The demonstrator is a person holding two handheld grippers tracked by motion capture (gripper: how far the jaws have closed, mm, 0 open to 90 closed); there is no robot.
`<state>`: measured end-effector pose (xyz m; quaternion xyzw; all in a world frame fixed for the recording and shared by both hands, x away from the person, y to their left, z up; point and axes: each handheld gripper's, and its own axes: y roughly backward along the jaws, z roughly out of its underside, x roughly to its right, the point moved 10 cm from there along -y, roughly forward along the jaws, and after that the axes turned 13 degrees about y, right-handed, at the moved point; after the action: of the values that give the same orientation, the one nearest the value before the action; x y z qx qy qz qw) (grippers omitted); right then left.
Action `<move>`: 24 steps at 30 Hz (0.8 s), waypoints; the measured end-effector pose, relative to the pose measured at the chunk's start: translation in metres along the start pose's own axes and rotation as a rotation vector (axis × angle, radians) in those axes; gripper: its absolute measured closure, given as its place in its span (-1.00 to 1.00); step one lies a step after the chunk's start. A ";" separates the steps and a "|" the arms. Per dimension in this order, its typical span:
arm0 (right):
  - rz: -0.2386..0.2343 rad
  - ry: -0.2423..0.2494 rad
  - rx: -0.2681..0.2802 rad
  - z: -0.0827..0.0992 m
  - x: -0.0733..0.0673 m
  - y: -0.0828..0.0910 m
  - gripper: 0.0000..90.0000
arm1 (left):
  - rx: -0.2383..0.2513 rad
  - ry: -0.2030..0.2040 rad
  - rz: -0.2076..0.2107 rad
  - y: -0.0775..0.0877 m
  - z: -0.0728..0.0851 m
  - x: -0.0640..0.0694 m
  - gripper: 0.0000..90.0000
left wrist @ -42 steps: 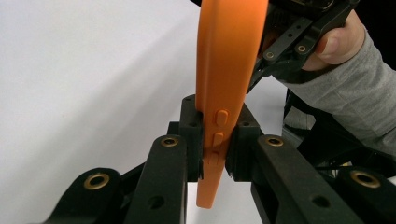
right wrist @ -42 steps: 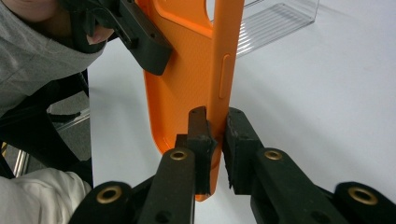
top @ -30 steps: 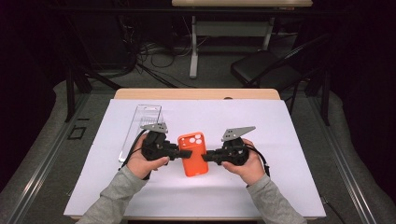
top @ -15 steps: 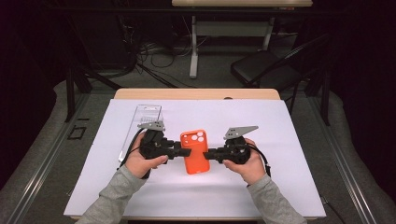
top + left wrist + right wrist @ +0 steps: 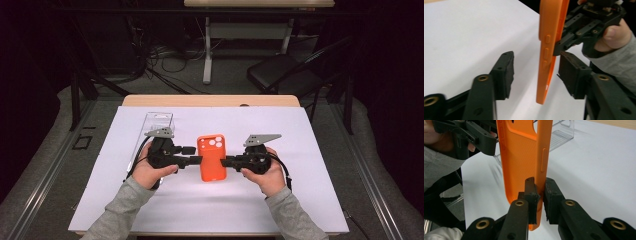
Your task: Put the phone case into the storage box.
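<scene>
Orange phone case (image 5: 212,157), held above the white table sheet (image 5: 310,200) between both grippers: right gripper (image 5: 539,192) clamped on its edge, left gripper (image 5: 535,72) jaws just opening, astride it untouched; clear plastic package (image 5: 156,125) lying behind, contents indiscernible.

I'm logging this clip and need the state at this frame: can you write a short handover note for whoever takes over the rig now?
Right claw: shut on one long edge of the orange phone case, carrying it above the white table cover.
Left claw: open; its jaws have just been opening, the case's other edge sits between the pads without contact.
Clear plastic packaging: lies on the cover behind the left claw.
Done: case is out of the packaging, and the left claw has let go.
Left: probably draw the left claw clear, then set the case down with the right; the destination is unclear.
</scene>
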<state>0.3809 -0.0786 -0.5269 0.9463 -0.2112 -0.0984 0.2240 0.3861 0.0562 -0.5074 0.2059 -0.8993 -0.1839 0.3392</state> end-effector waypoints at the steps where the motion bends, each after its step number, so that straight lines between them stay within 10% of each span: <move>1: 0.006 0.001 0.002 0.000 0.001 0.000 0.83 | 0.002 0.008 -0.001 0.000 0.000 0.000 -0.06; 24: 0.093 -0.012 0.030 -0.001 0.010 0.002 0.82 | 0.074 -0.063 -0.142 0.010 -0.010 -0.012 -0.03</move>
<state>0.3891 -0.0839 -0.5264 0.9381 -0.2578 -0.0906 0.2127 0.3991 0.0688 -0.5020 0.2756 -0.8989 -0.1807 0.2888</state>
